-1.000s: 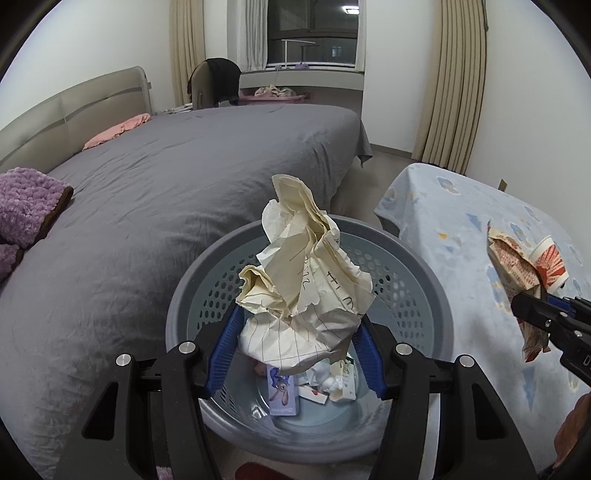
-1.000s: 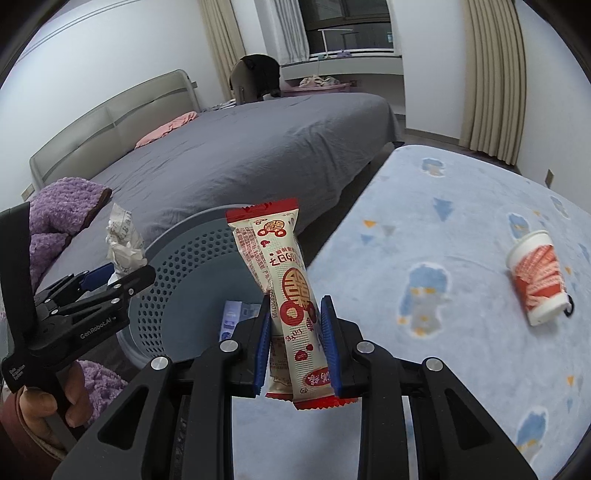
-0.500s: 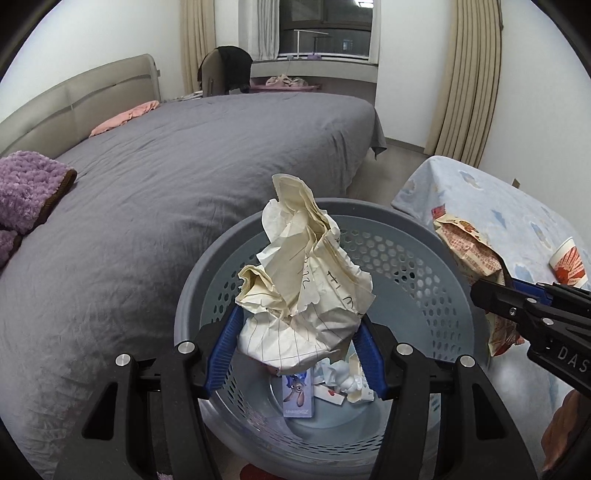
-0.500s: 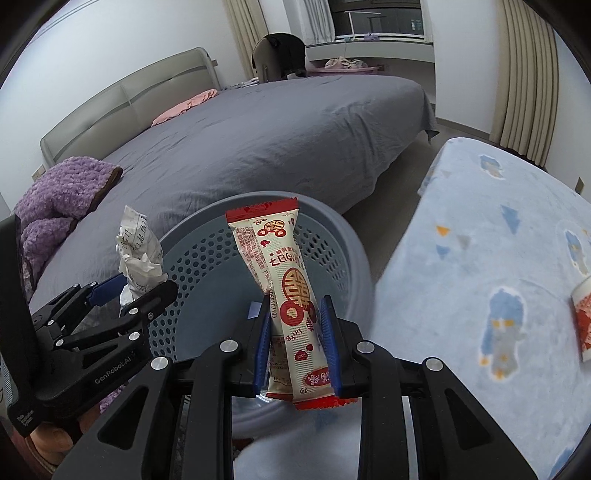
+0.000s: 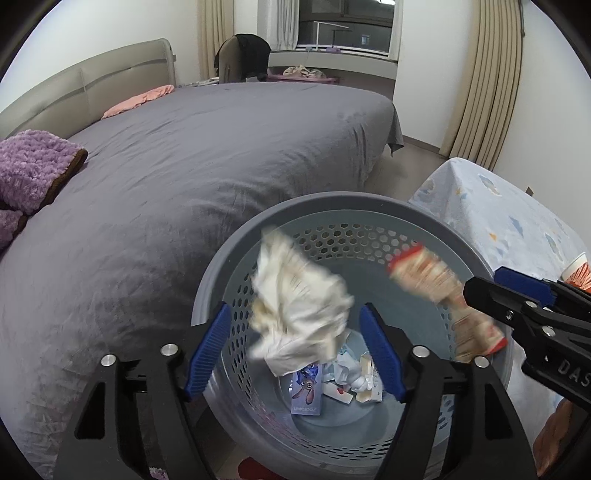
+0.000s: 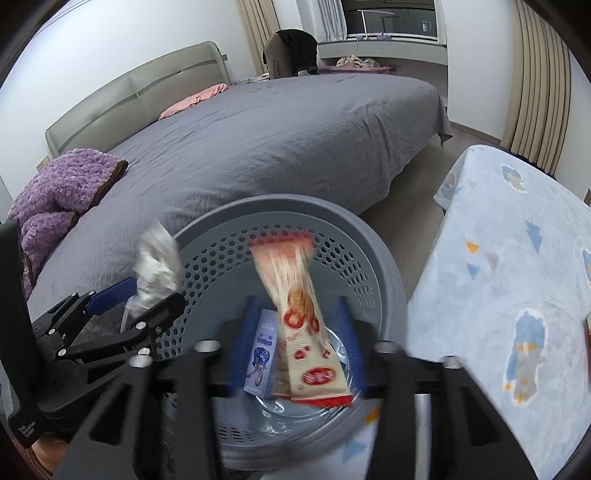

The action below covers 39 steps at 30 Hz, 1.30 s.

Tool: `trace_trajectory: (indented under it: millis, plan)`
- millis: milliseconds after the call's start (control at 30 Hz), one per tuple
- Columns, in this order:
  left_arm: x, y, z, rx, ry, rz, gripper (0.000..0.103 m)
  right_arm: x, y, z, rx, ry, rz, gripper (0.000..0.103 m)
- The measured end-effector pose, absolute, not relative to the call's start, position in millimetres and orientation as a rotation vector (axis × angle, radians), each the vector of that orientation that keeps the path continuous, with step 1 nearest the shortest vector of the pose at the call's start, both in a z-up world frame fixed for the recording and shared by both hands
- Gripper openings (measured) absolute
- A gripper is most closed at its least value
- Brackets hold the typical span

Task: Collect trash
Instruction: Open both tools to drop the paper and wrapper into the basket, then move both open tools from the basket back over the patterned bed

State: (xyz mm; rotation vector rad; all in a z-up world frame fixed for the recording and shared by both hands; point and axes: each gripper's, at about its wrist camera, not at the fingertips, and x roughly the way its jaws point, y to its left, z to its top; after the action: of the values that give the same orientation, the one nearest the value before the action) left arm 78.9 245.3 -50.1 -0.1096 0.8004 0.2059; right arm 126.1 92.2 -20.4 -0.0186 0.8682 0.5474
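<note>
Home bedroom, we'd say. Big bed (image 5: 221,155) with grey cover fills the view from 9 to 12 o'clock, padded headboard (image 5: 88,85) at 10, pink pillow (image 5: 140,99) below it, purple blanket (image 5: 33,166) at 9. We see a curtained window (image 5: 343,22) at 12 with a chair (image 5: 243,55) and cluttered sill (image 5: 332,62), beige curtains (image 5: 487,81) at 1. Table with light blue patterned cloth (image 5: 491,214) at 3, grey perforated basket (image 5: 369,210) on the floor at 6.
</note>
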Motion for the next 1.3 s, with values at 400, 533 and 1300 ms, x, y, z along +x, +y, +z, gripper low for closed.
trace_trajectory:
  millis: [400, 533, 1300]
  plan:
    - [74, 251, -50, -0.119, 0.796, 0.234, 0.088, 124, 93, -24, -0.032, 0.874, 0.533, 0.056]
    - [74, 251, -49, -0.118, 0.796, 0.238, 0.090, 123, 92, -25, -0.030, 0.875, 0.529, 0.056]
    - [72, 249, -50, -0.104, 0.795, 0.257, 0.094, 113, 75, -25, -0.006, 0.888, 0.500, 0.057]
